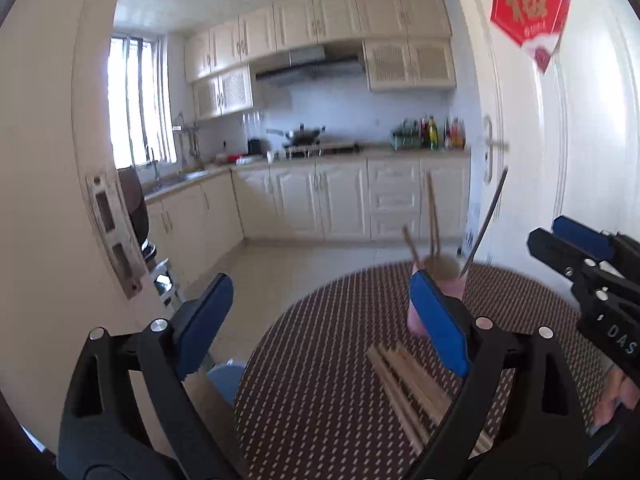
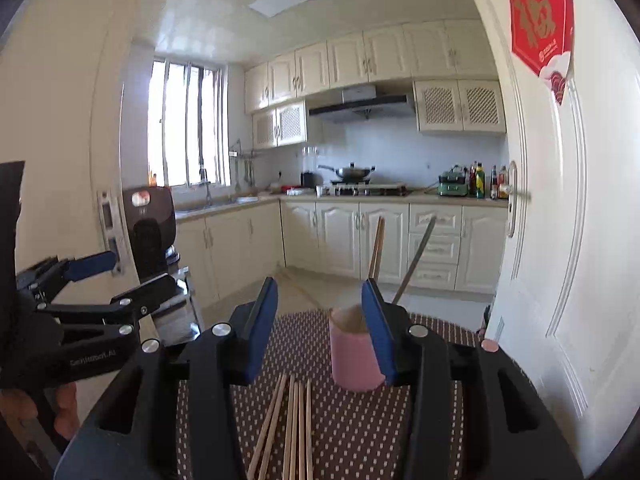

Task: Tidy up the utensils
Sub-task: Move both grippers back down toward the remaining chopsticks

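A pink cup (image 2: pixel 354 360) stands on a round brown dotted table (image 2: pixel 352 432); it holds wooden chopsticks (image 2: pixel 377 246) and a dark metal utensil (image 2: pixel 416 258). Several loose wooden chopsticks (image 2: pixel 292 432) lie on the table in front of the cup. My right gripper (image 2: pixel 320 328) is open and empty, above the loose chopsticks, its right finger beside the cup. My left gripper (image 1: pixel 316 320) is open and empty, to the left, over the table edge. In the left wrist view the cup (image 1: pixel 448 276) sits behind the right finger, with loose chopsticks (image 1: pixel 408 392) below.
An open white door (image 2: pixel 560 200) with a red paper sign (image 2: pixel 540 16) stands right of the table. A door frame (image 1: pixel 60 160) is at left. A dark appliance (image 2: pixel 150 228) stands on a stool. Kitchen counters (image 2: pixel 360 196) lie beyond.
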A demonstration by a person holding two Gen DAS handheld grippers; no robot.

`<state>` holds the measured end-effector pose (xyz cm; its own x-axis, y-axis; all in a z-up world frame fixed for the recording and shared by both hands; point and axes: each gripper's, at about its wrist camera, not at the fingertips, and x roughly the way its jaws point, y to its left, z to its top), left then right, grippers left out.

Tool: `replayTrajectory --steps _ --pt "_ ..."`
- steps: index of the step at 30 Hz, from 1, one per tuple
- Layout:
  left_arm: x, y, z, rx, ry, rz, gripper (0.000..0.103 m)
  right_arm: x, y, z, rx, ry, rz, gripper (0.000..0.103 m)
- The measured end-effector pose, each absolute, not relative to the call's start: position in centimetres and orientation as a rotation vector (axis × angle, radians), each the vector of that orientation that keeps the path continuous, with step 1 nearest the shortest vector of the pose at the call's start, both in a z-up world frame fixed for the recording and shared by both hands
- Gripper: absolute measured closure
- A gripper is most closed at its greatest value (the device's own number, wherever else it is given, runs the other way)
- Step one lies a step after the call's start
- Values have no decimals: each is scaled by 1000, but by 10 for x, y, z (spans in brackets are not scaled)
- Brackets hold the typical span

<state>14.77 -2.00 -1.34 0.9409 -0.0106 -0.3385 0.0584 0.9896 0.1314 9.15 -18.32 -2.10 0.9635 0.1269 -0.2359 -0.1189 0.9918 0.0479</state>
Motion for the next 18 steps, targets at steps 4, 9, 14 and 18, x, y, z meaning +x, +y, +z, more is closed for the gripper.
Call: replayTrajectory --steps 4,9,14,18 --pt "155 -14 -29 153 448 -50 14 96 -183 -36 40 298 134 61" --pt "175 -15 -57 151 628 -97 14 108 -178 -59 62 420 165 61" --pt "201 -21 -93 87 844 -174 14 129 -181 -88 96 588 194 61" --pt "215 -23 -126 62 982 -177 14 140 -181 -109 114 699 209 61"
